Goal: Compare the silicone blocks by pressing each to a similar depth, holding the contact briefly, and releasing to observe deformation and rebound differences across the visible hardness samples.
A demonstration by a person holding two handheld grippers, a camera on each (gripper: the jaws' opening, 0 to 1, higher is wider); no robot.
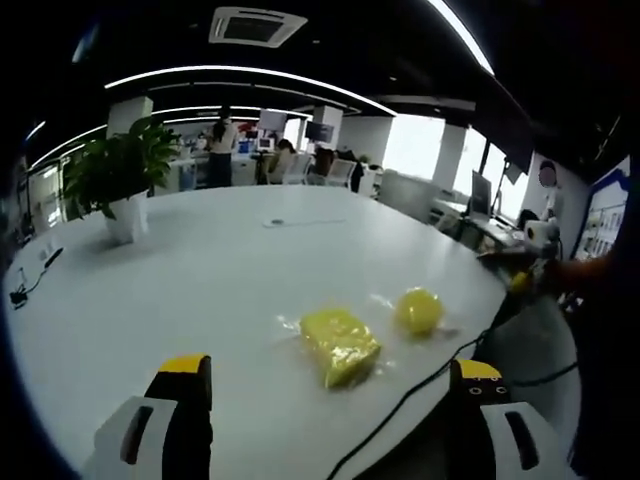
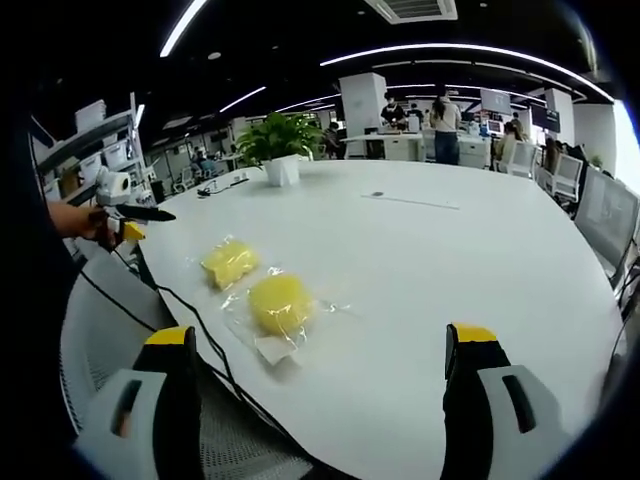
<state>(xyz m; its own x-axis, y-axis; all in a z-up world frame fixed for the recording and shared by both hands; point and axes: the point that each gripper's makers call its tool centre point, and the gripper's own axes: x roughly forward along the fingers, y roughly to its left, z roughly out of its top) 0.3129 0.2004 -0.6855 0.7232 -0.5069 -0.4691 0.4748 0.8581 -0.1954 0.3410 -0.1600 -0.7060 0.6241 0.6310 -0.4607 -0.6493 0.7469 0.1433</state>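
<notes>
On the large white worktop (image 1: 200, 290), near its edge, lie two yellow silicone pieces in clear plastic wrap, just beside each other: a blocky yellow silicone sample (image 1: 339, 345) and a rounded yellow silicone sample (image 1: 419, 310). Both the left gripper (image 1: 330, 400) and the right gripper (image 2: 320, 375) hang above the worktop with jaws wide apart, touching nothing. A black cable (image 2: 200, 325) runs along the worktop's edge. A potted green plant (image 1: 122, 180) stands far off.
</notes>
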